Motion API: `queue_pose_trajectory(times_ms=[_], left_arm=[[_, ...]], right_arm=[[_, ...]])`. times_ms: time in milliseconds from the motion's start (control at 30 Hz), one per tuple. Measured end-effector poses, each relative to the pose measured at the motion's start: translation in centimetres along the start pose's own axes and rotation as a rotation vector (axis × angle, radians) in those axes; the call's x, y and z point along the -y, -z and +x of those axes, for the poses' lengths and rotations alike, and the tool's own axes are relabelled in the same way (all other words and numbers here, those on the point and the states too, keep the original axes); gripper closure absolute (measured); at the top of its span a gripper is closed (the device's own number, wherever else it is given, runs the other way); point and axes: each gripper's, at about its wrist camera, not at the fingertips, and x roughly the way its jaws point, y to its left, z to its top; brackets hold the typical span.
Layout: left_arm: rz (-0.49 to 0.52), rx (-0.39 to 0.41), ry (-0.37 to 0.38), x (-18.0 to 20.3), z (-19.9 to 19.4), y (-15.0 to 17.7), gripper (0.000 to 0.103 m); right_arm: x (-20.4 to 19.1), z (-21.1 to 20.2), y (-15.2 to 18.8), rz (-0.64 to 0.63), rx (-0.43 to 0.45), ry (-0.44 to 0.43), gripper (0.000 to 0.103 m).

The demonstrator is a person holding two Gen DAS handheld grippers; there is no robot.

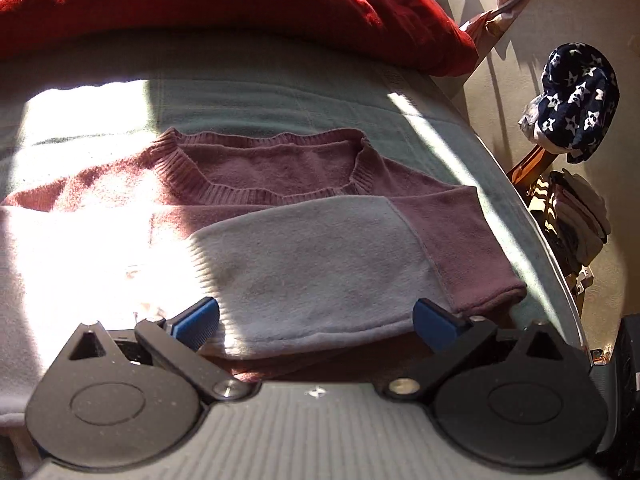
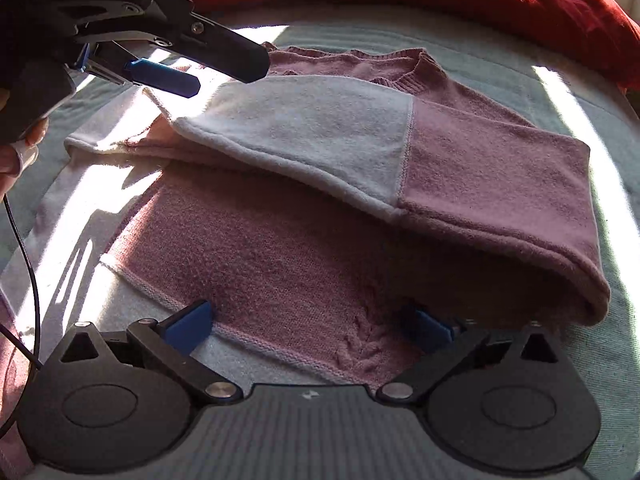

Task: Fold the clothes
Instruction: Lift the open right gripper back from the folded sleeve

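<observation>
A mauve knit sweater [image 1: 280, 168] lies flat on the pale green bed cover [image 1: 280, 96], neckline at the far side. Its sleeve [image 1: 312, 256], pale grey with a mauve cuff end, is folded across the chest. My left gripper [image 1: 316, 322] is open, its blue pads wide apart over the sleeve's near edge, holding nothing. In the right wrist view the same sleeve [image 2: 320, 128] lies across the sweater's body [image 2: 280, 264]. My right gripper [image 2: 308, 326] is open just above the lower body, with nothing between its pads. The left gripper [image 2: 222, 80] hovers by the sleeve's far left end.
A red blanket [image 1: 240, 4] is heaped along the bed's far side. Beyond the bed's right edge stand a navy star-patterned garment [image 1: 576, 100] and a stack of clothes [image 1: 580, 216]. A hand [image 2: 16, 156] and a black cable [image 2: 28, 264] are at the left.
</observation>
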Motion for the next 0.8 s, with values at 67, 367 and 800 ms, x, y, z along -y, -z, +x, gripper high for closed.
queue_pose_trajectory(times_ms=[67,367,800], left_arm=[[0.001,0.004,-0.008,-0.5,-0.8,0.2,0.001],[0.072,0.065,0.044,3.7,-2.4,-5.7,0.001],[0.150,-0.185,0.464,17.1,10.8,-11.3,0.001]], right_arm=[[0.0,-0.3,0.4,-0.017,0.028,-0.002,0.000],[3.5,-6.8,-1.2,0.023,0.188,0.071,0.000],[9.5,-3.5,-0.1,0.194,0.158,0.117,0.000]])
